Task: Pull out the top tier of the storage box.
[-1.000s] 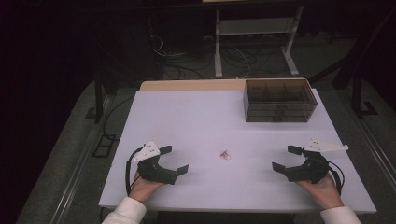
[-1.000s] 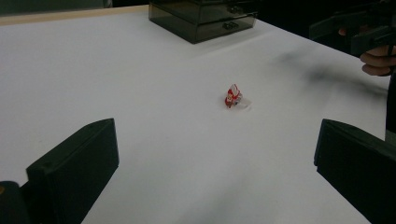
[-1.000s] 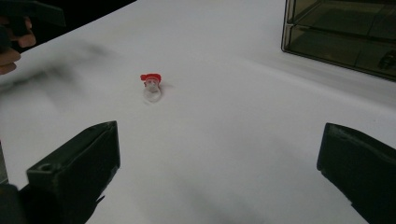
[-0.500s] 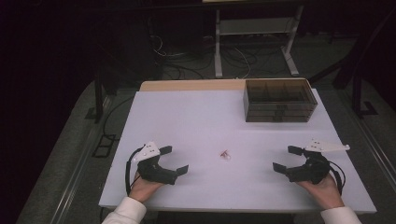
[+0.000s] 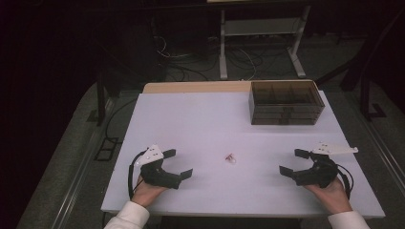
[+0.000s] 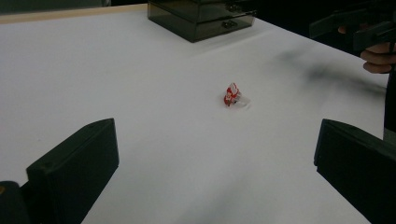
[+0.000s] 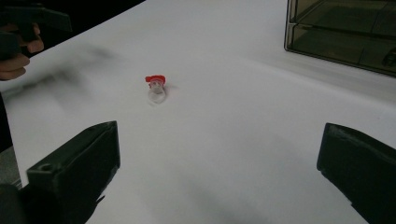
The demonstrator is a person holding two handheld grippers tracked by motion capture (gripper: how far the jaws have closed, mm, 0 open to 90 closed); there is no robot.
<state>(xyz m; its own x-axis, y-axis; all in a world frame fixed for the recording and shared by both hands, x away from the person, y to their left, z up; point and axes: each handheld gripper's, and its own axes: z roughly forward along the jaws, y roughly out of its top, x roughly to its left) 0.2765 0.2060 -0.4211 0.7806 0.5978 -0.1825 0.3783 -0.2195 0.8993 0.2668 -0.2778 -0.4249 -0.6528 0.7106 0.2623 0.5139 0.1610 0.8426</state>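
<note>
a small red and clear plastic ring (image 5: 230,158) lies alone in the middle of the white counter (image 5: 200,124), between the wide-open, empty left gripper (image 5: 177,164) and right gripper (image 5: 292,162), well apart from the dark see-through drawer box (image 5: 285,103) at the far right.

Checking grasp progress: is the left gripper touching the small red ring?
Apart. The left gripper view shows bare table between the open left gripper and the small red ring.

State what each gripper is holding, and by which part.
Nothing is held. The left gripper and right gripper are both open; the small red-and-clear object lies untouched between them.
</note>
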